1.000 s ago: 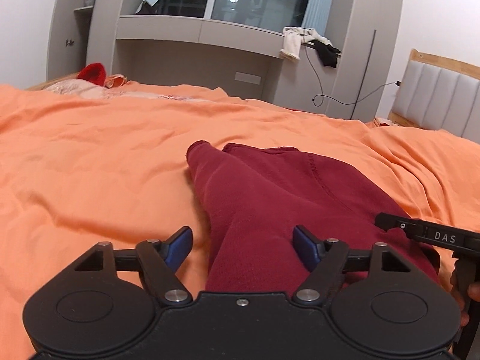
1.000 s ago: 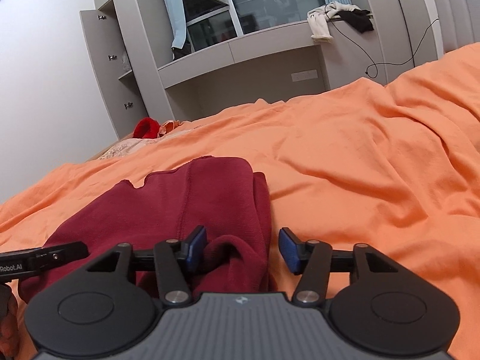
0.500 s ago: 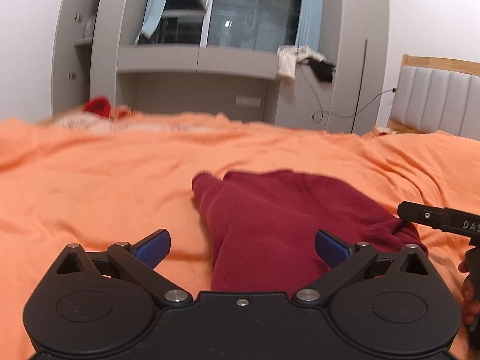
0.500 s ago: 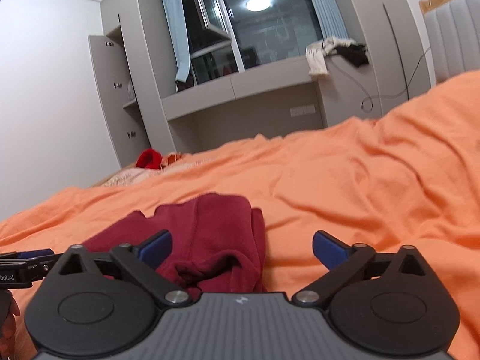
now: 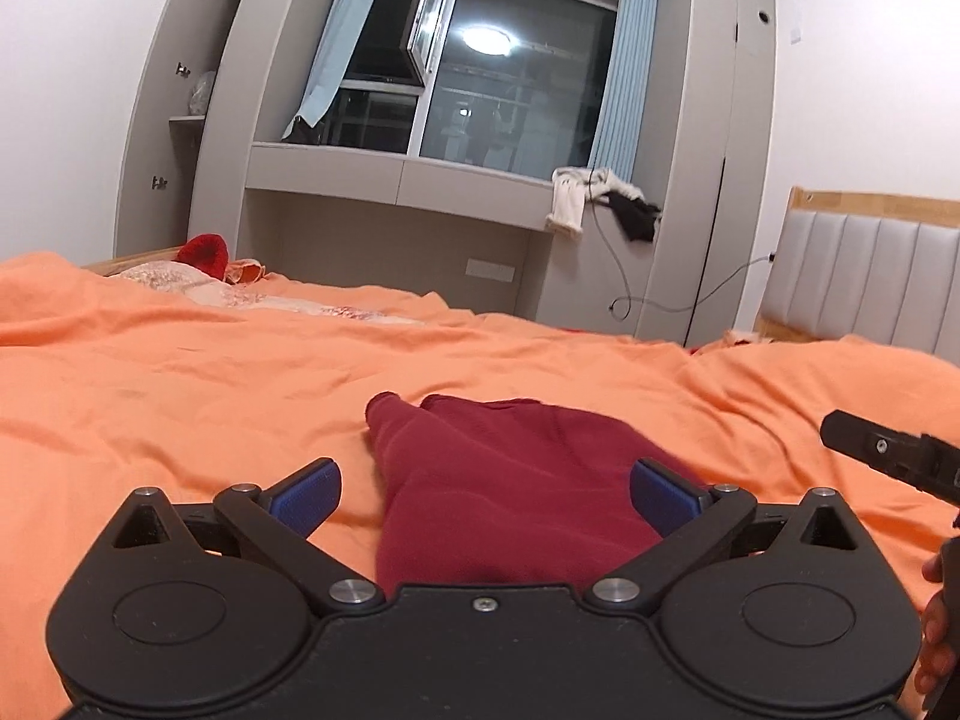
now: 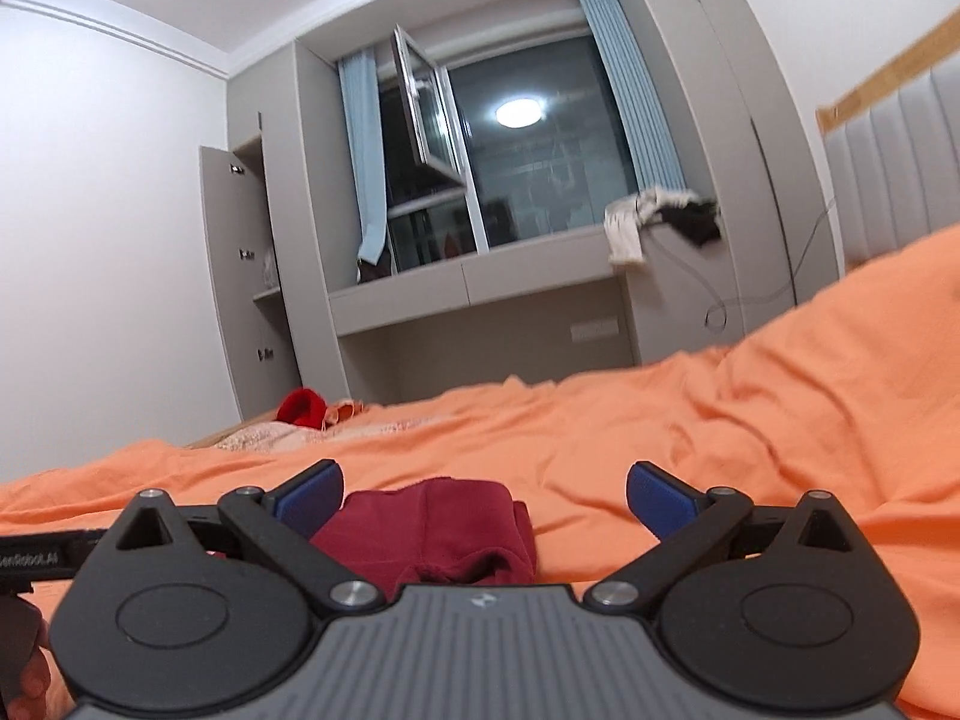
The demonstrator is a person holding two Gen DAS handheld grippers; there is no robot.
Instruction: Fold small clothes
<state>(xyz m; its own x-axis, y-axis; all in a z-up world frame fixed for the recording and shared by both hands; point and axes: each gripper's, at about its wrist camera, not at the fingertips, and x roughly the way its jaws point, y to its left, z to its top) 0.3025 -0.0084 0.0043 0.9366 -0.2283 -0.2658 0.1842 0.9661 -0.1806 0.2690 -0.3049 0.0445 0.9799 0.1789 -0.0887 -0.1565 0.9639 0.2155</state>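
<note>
Letting go: both sets of fingers, left (image 5: 483, 489) and right (image 6: 483, 495), have just spread wide and pulled back, empty. My maroon garment (image 5: 510, 480) lies folded on the orange bed (image 5: 180, 384), near me; this fold looks finished.

- Left gripper (image 5: 485, 495): matte black body across the bottom of the frame, two round housings, angled linkage arms with silver pivot screws, one small screw at centre top.
- Left gripper fingers (image 5: 303, 495): blue ribbed pads.
- Right gripper (image 6: 485, 495): same black linkage and blue pads; grey ribbed centre plate with a small white logo.
- Lower left of the right wrist view: black bar with white lettering, partly legible.
</note>
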